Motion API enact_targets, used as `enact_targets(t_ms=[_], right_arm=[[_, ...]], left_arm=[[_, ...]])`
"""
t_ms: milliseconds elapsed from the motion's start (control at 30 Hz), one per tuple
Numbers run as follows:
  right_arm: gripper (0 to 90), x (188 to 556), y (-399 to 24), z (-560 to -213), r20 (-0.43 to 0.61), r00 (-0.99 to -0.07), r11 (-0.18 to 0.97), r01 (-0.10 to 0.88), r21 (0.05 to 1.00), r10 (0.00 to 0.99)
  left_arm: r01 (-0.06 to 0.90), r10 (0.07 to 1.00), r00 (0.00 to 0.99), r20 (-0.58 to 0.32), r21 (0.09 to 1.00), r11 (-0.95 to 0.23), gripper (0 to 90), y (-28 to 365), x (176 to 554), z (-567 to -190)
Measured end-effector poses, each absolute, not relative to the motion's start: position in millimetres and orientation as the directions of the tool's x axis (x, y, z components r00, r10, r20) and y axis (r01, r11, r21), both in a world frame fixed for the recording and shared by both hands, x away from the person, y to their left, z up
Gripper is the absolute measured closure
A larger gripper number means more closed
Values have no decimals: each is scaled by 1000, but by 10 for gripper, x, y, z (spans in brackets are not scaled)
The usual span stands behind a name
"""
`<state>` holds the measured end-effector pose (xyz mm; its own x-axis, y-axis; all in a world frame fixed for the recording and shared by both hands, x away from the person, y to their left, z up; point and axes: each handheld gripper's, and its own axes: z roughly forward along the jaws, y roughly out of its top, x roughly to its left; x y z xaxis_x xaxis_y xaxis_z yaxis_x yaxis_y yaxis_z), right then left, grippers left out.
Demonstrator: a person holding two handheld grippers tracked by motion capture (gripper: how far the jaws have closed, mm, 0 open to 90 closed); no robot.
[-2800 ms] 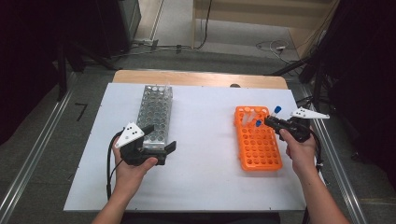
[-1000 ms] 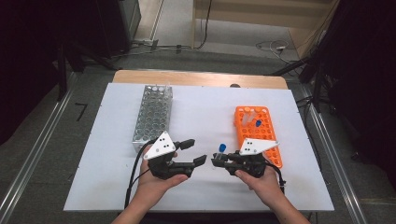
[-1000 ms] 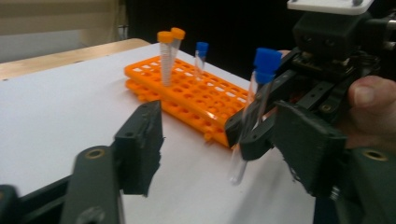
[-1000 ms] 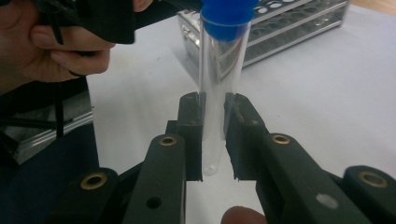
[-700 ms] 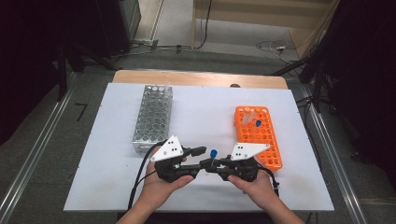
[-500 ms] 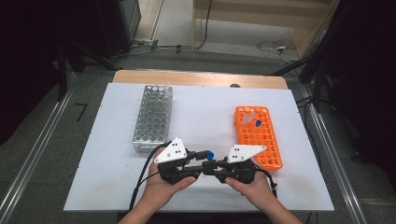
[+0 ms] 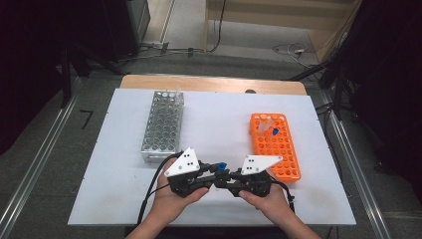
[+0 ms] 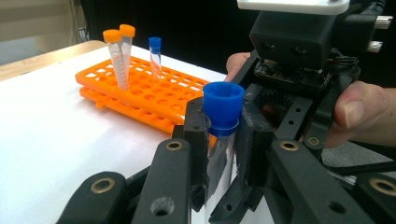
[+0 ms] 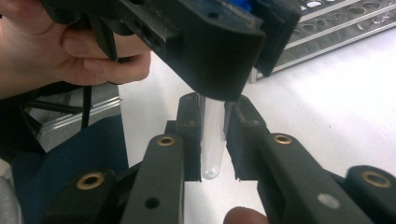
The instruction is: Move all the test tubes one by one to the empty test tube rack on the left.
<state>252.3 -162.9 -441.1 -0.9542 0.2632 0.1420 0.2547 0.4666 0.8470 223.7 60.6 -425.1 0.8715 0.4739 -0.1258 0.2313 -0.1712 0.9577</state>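
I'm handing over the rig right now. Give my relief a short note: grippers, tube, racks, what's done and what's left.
Left gripper: jaws have just closed on the tube, below its blue cap.
Right gripper: shut on the same tube, lower down on the clear body.
Both meet at the table's near edge, between the racks.
Orange rack: holds two orange-capped tubes and one blue-capped tube.
Metal rack: I can't tell whether it holds any tubes.
Done: tube out of the orange rack, gripped by both.
Left: probably release right, then seat the tube in the metal rack.

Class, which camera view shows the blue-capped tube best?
The left gripper view: the blue-capped tube stands close, cap and clear body between jaws. The right gripper view shows its rounded bottom; the high view shows a small blue cap.
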Motion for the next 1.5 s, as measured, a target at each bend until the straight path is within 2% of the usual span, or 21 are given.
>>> enact_targets(t_ms=[100,400,633,1000,1200,1500], right_arm=[[628,2522,-1664,-4399,143,-956,457,251,854,258],[276,2569,-1939,-4368,143,-946,418,259,871,289],[111,2585,-2179,-4357,140,-947,400,253,881,290],[57,2626,-2506,-4396,130,-924,391,276,878,361],[5,2725,-2670,-4424,159,-906,359,310,880,393],[0,2818,-2831,-4469,164,-884,354,338,872,438]], left_arm=[[239,478,867,-140,959,-152,769,659,2255,-4234],[245,525,839,-144,961,-128,769,837,2323,-4192],[240,566,813,-136,964,-112,769,979,2409,-4148],[219,645,756,-109,971,-92,769,1233,2622,-4052],[227,690,714,-119,971,-68,769,1366,2786,-4035],[235,734,668,-121,971,-54,769,1482,3046,-4034]])
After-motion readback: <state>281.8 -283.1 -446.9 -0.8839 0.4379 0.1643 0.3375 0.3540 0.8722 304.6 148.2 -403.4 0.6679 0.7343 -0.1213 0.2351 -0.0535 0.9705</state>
